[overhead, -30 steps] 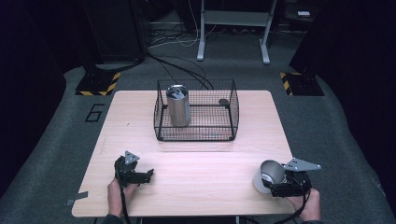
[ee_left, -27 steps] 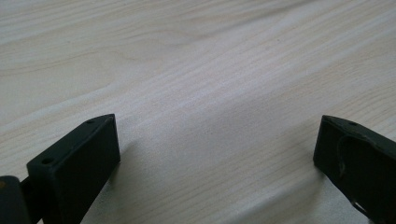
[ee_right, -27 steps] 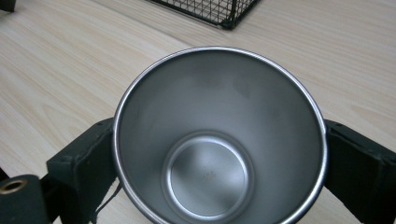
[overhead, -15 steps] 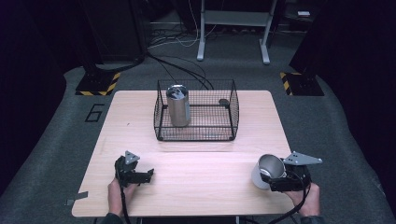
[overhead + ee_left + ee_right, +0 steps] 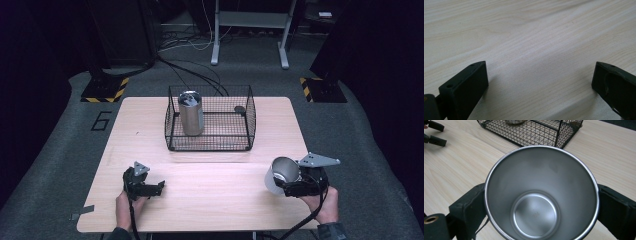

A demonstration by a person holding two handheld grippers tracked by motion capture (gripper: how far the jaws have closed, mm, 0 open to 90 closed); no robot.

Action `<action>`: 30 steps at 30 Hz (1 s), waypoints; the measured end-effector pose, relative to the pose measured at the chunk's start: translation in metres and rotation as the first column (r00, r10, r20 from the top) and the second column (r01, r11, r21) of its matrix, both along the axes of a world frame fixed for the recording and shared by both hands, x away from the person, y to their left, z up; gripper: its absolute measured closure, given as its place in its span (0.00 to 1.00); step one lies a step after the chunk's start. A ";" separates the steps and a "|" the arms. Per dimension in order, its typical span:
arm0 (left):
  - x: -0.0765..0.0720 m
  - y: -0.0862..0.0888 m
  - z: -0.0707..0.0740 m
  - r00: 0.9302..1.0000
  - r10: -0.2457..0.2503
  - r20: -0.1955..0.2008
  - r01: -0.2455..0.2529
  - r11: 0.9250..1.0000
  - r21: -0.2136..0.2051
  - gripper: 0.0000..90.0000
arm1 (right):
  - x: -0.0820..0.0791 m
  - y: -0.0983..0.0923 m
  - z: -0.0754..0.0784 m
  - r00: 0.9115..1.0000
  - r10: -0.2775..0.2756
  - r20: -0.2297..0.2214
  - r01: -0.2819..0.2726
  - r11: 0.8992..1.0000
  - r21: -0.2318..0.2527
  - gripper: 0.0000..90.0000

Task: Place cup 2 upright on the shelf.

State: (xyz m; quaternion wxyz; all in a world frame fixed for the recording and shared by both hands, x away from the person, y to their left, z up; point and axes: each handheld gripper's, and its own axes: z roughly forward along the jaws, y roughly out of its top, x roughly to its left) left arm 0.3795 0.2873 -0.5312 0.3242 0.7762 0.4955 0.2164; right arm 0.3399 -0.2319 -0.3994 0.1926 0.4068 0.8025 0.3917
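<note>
- The right tongs (image 5: 292, 186) sit at the near right of the desk (image 5: 210, 200), held in the person's right hand (image 5: 322, 204).
- They are clamped on a steel cup (image 5: 281, 173); in the right gripper view the two black jaws press against the cup's outer wall, one on each side, just below its rim.
- The steel cup (image 5: 541, 195) is tipped, its open mouth turned toward the gripper's camera, so the round bottom shows inside it. Nothing lies in it.
- In the high view the cup's mouth faces up and to the right, its base pointing to the left; whether the base touches the desk I cannot tell.
- The left tongs (image 5: 152, 187) are at the near left of the desk, in the person's left hand (image 5: 125, 206), well apart from the cup.
- In the left gripper view their jaws stand wide apart, with bare wood between them and nothing gripped; they hang low over the desk top.
- A black wire basket (image 5: 210, 145) stands at the middle of the desk, toward the far edge, well apart from both tongs.
- A second steel cup (image 5: 190, 114) stands upright in the left part of the basket.
- A small dark round thing (image 5: 240, 109) lies in the far right corner of the basket; what it is I cannot tell.
</note>
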 end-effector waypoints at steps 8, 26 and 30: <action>0.000 0.000 0.000 1.000 0.000 0.001 0.000 1.000 0.000 0.00 | 0.007 0.012 0.010 1.000 0.014 0.004 -0.014 1.000 -0.013 0.07; 0.000 0.000 0.000 1.000 0.000 0.001 0.000 1.000 0.001 0.00 | 0.020 0.027 0.024 1.000 0.023 0.013 -0.023 0.999 -0.029 0.07; 0.000 0.000 0.000 1.000 0.000 0.001 0.000 1.000 0.001 0.00 | 0.029 0.040 0.029 0.999 0.052 0.012 -0.051 0.998 -0.045 0.07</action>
